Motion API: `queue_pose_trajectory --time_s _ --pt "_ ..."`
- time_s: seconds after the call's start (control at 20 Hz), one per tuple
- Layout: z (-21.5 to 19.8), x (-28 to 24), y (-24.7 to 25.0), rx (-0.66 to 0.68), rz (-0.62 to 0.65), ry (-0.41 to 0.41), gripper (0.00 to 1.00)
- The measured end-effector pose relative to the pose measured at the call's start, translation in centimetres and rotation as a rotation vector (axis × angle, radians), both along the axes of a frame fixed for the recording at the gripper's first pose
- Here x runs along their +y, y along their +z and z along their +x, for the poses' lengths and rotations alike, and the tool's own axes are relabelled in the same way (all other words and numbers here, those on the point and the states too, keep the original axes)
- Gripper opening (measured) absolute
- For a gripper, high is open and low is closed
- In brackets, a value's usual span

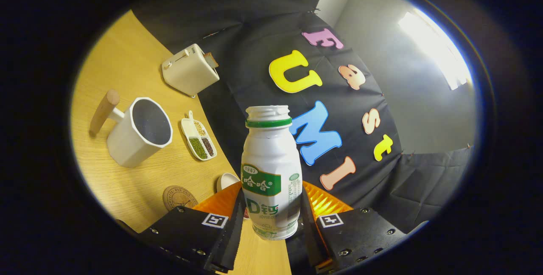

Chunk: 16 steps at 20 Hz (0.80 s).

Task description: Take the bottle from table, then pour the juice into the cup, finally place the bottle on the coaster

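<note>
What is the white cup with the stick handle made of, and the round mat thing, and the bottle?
The cup looks like glazed ceramic, smooth and slightly shiny, with a pale wooden handle. The coaster seems cork or wood: matte brown with a printed ring. The bottle, clamped between the gripper fingers, looks like glossy white plastic with a printed label.

Toaster [189, 71], divided dish [199, 139], small bowl [226, 180]

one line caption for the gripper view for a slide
Tool shut on uncapped bottle, lifted beside the white cup and coaster.
</note>
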<state>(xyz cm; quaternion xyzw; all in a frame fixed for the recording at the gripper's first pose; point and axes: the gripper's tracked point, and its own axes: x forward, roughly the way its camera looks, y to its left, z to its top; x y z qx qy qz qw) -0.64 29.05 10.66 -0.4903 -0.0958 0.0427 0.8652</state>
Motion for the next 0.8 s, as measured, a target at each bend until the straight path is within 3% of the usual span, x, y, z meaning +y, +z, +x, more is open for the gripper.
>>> queue_pose_trajectory --time_s 0.8 --pt "0.1 2.7 0.5 -0.127 -0.300 -0.033 0.63"
